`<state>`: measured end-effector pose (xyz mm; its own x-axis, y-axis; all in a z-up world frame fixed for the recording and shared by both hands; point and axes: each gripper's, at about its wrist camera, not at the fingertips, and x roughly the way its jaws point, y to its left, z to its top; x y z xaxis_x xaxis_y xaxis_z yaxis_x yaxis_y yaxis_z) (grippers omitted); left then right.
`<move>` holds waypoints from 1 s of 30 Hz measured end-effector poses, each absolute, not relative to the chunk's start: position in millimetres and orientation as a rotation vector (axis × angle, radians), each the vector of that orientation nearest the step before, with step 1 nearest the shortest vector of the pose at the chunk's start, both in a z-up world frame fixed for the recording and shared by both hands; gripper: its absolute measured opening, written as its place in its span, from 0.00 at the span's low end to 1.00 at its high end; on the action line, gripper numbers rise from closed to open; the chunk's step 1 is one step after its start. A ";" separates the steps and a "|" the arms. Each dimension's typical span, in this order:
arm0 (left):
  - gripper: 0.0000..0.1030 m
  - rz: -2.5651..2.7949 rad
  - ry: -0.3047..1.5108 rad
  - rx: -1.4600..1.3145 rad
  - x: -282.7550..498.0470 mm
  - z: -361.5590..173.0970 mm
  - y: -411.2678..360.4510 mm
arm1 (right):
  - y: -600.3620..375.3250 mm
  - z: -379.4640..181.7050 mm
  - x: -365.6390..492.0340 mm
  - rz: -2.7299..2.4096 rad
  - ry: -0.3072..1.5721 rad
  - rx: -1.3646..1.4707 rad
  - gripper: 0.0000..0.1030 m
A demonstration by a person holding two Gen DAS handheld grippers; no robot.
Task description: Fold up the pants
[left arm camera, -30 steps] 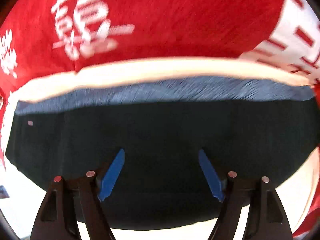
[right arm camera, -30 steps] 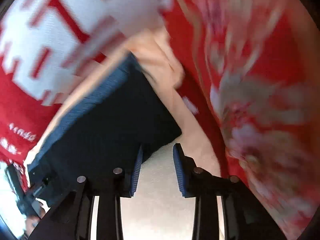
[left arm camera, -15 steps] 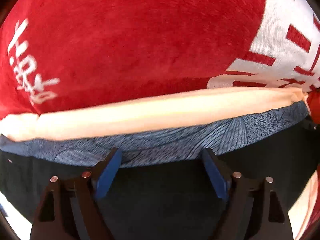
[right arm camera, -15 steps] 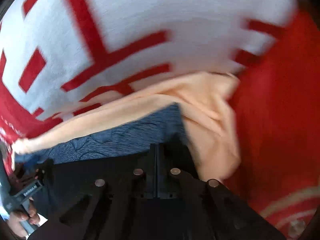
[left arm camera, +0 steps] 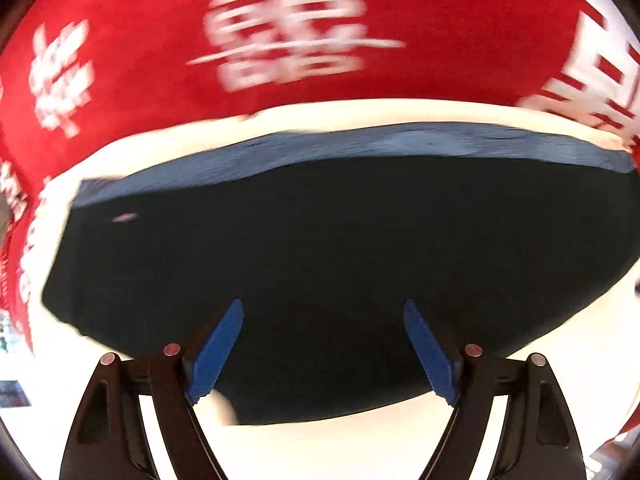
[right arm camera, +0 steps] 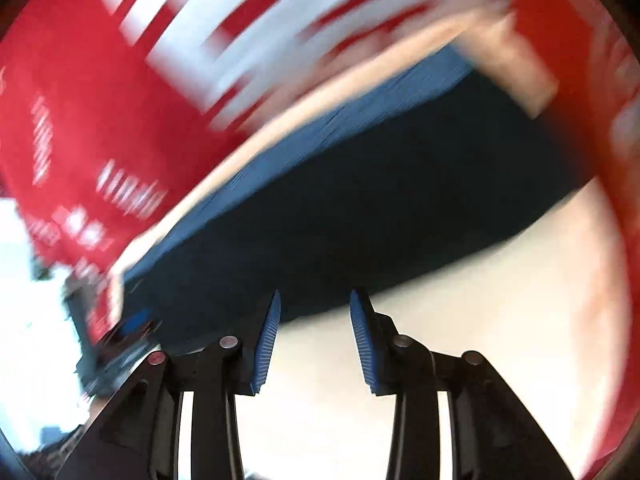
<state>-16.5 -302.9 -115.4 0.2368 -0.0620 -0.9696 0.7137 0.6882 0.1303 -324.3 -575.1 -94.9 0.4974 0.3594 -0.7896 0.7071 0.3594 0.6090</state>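
The right gripper, with 2 blue ribbed pads on black fingers, is parted and holds nothing. Its tips sit at the near edge of the dark navy folded pants, which lie on a cream cloth over a blurred red-and-white patterned blanket.

One folded pants, two hand-held grippers (left, right).

Motion blur smears the white characters on the red cloth; the folded dark navy pants run past the left-wrist view's right edge.
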 end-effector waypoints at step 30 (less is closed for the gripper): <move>0.93 -0.588 1.181 0.562 163.7 -155.6 -101.3 | -322.0 -165.0 -170.0 -0.176 1.083 1.484 0.06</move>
